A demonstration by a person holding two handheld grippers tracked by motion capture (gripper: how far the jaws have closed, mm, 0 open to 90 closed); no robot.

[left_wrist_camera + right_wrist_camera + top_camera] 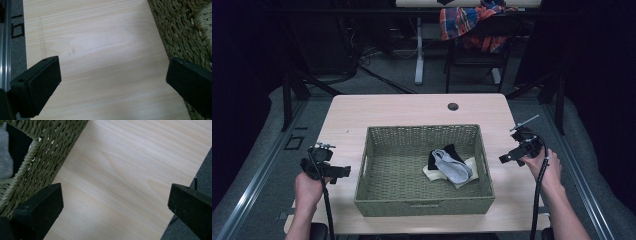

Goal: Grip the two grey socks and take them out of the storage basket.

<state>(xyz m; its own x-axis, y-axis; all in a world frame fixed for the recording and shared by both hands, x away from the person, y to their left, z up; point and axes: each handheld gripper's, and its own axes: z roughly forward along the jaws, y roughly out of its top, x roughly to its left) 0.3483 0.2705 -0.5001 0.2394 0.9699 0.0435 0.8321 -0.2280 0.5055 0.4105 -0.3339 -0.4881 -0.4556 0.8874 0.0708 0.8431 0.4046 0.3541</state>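
Observation:
A green woven basket (377, 197) stands in the middle of the light wooden table (412, 110). Inside it, toward the right, lie a grey sock (453, 166), a black sock (446, 151) and a cream sock (468, 176) in a loose pile. My left gripper (341, 171) hovers over the table's left edge beside the basket, open with nothing between its jaws (113, 85). My right gripper (508, 157) is held over the table right of the basket, also open and empty (116, 205). The basket wall (185, 32) shows at the right of the left gripper view and at the left (42, 152) of the right gripper view.
A round cable hole (453, 106) sits near the table's far edge. Behind the table stand a desk leg (419, 50) and a chair draped with a plaid cloth (467, 22). Metal floor rails (257, 175) run along both sides.

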